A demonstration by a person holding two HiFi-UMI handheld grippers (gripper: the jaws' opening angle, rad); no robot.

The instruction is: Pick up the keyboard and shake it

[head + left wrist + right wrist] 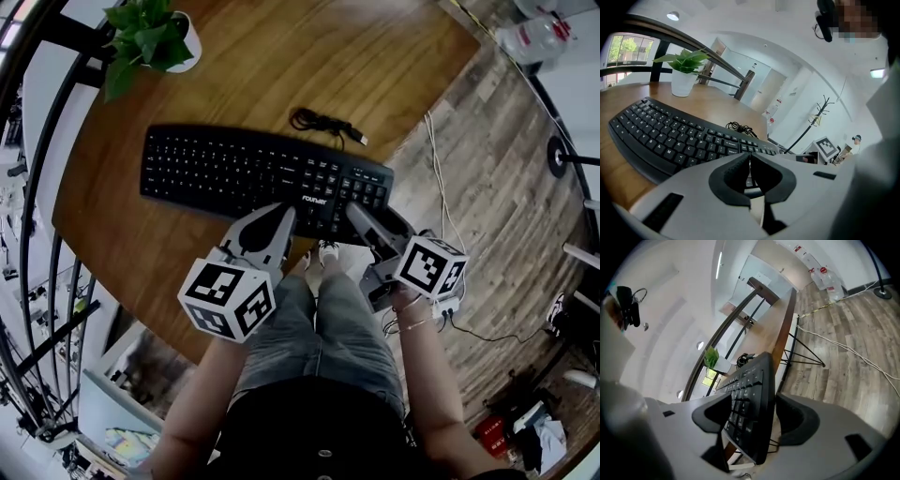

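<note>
A black keyboard (234, 173) lies across the round wooden table (281, 56). My right gripper (358, 212) reaches over the table's near edge, and its jaws are shut on the keyboard's right end. In the right gripper view the keyboard (750, 399) fills the space between the jaws of that gripper (755, 401), keys against one pad and underside by the other. My left gripper (285, 215) sits at the keyboard's front edge near the middle. In the left gripper view this gripper (750, 157) has its tips together with nothing between them, and the keyboard (670, 136) lies just beyond.
A potted plant (155, 37) stands at the table's far left. The keyboard's coiled cable (323, 124) lies behind it. White cords (436, 159) run over the wooden floor on the right, near a water bottle (534, 37). The person's legs (319, 337) are below the table edge.
</note>
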